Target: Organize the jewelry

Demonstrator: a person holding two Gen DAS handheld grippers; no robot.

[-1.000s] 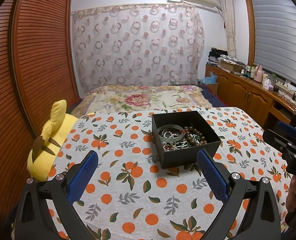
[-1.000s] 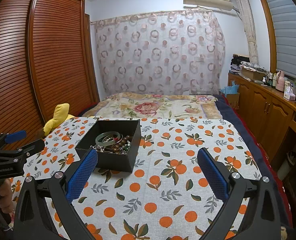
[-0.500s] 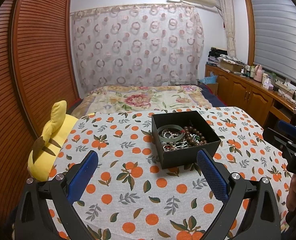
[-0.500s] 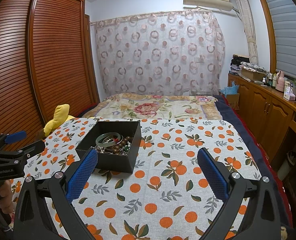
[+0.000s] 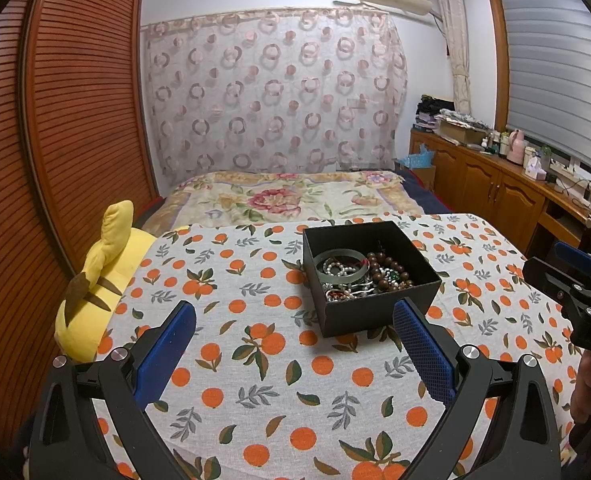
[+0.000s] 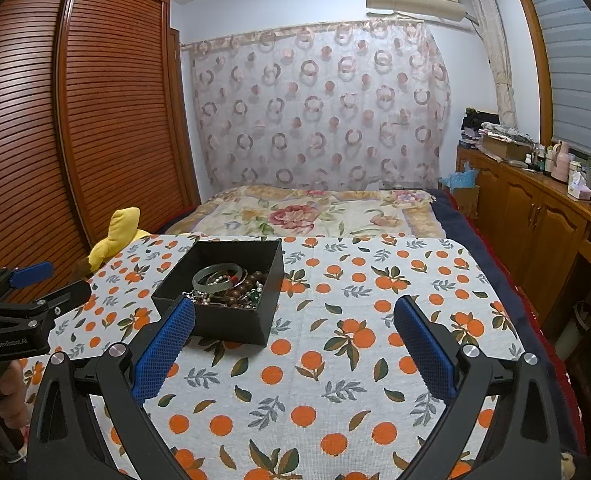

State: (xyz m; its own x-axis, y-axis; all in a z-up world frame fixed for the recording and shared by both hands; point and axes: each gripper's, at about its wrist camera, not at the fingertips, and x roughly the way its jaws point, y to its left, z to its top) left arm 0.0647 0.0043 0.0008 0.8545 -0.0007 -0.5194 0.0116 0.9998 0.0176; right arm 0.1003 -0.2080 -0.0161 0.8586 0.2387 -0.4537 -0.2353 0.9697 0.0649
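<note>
A black open box stands on the orange-print tablecloth. It holds a pale green bangle, dark brown beads and tangled silver chains. It also shows in the right wrist view with the bangle on top. My left gripper is open and empty, just short of the box, to its left. My right gripper is open and empty, with the box at its left finger. Each gripper shows at the edge of the other's view.
A yellow plush toy lies at the table's left edge. A bed with a floral cover lies beyond the table. A slatted wooden wardrobe stands on the left, wooden cabinets on the right.
The right gripper has moved slightly forward toward the box. The left gripper has barely moved.
</note>
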